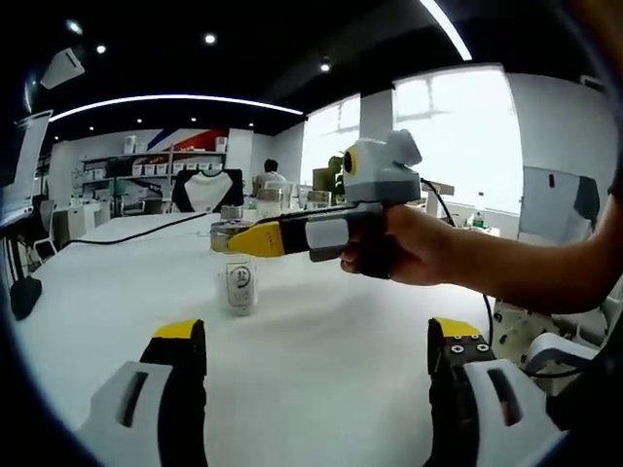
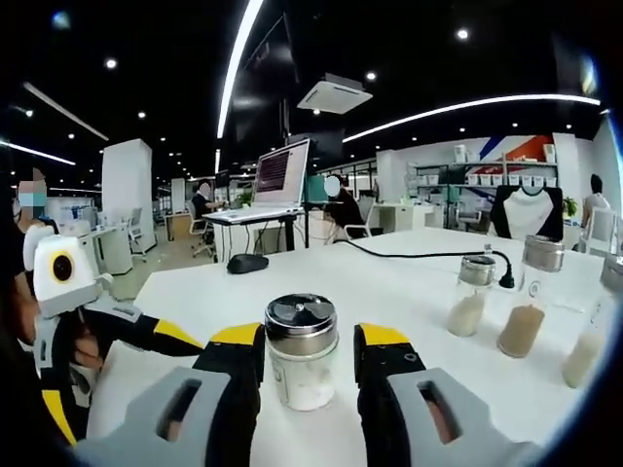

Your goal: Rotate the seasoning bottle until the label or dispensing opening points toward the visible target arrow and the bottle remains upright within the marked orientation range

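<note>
— Where is the seasoning bottle (image 2: 302, 364) sitting?

— Upright on the white table (image 2: 409, 282), between the jaws of the right tongs (image 2: 304, 362), which are flanking it; I cannot tell whether they are gripping. The left tongs (image 1: 316, 362) are hanging wide open, holding nothing.

— What is worrying you?

— Turning it off-centre could be tipping it, I think. I am seeing no target arrow, so overshooting seems likely. Three other bottles (image 2: 531, 307) are standing towards the far right edge.

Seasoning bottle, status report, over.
Right gripper open, fingers flanking upright seasoning bottle. Left gripper open, hanging back. Three more bottles aside, not blocking.
</note>
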